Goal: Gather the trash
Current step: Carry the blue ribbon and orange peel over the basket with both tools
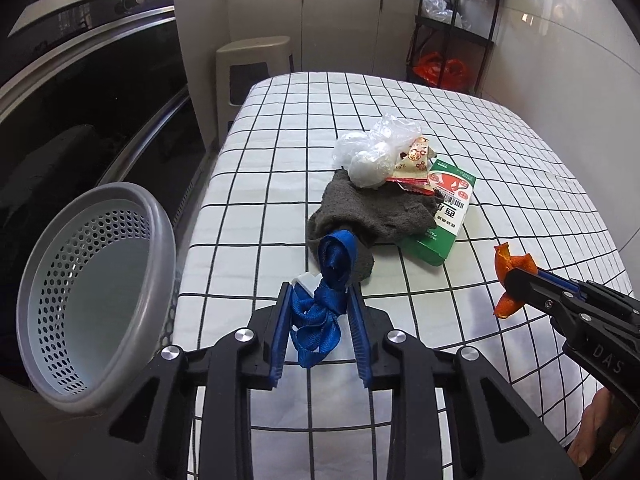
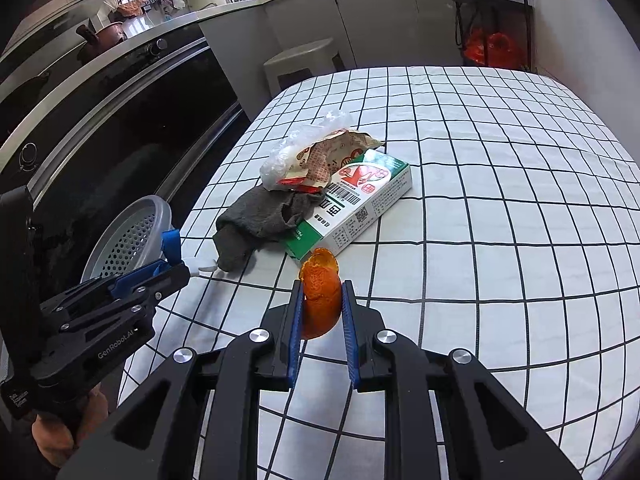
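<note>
Trash is lying heaped mid-tabletop (image 1: pixel 280 152): a plastic bag (image 1: pixel 372 148), wrapper (image 1: pixel 414 164), green box (image 1: pixel 440 216) and grey cloth (image 1: pixel 372 212). Left tool (image 1: pixel 320 304) is clamping a blue strap (image 1: pixel 320 300); right tool (image 2: pixel 320 300) is pinching orange peel (image 2: pixel 320 292). A grey basket (image 1: pixel 96 292) is sitting at the tabletop's left edge.

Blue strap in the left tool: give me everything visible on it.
The blue strap is flat woven webbing, glossy, bunched into loose folds and loops. The left tool is shut on the bundle, with blue pads pressing both sides. One looped end stands up above the fingertips; another loop hangs below. A white plastic piece sits at its left edge. Behind it lies the grey cloth; whether they touch is unclear.
</note>
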Tool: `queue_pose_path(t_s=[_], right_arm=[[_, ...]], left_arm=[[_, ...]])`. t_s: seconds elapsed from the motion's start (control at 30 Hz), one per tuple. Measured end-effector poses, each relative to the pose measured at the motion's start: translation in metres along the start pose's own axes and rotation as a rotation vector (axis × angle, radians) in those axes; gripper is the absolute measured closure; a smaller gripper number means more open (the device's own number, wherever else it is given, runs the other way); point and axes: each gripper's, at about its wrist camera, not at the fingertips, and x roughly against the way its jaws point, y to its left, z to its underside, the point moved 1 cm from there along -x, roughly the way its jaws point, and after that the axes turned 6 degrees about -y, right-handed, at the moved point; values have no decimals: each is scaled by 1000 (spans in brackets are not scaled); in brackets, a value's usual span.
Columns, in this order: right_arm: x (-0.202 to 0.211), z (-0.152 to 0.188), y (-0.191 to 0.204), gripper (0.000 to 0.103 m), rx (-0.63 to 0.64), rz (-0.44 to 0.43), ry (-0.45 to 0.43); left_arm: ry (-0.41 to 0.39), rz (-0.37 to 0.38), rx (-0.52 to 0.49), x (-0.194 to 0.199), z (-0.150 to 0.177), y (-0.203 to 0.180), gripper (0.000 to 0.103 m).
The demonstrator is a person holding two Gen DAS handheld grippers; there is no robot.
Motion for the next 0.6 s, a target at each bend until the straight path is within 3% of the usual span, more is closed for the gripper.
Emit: queue_pose_path(t_s=[0.6], right_arm=[[-14,-3,60,85,74,-69,-6]], left_arm=[[-80,-107,59,35,1,68,75]])
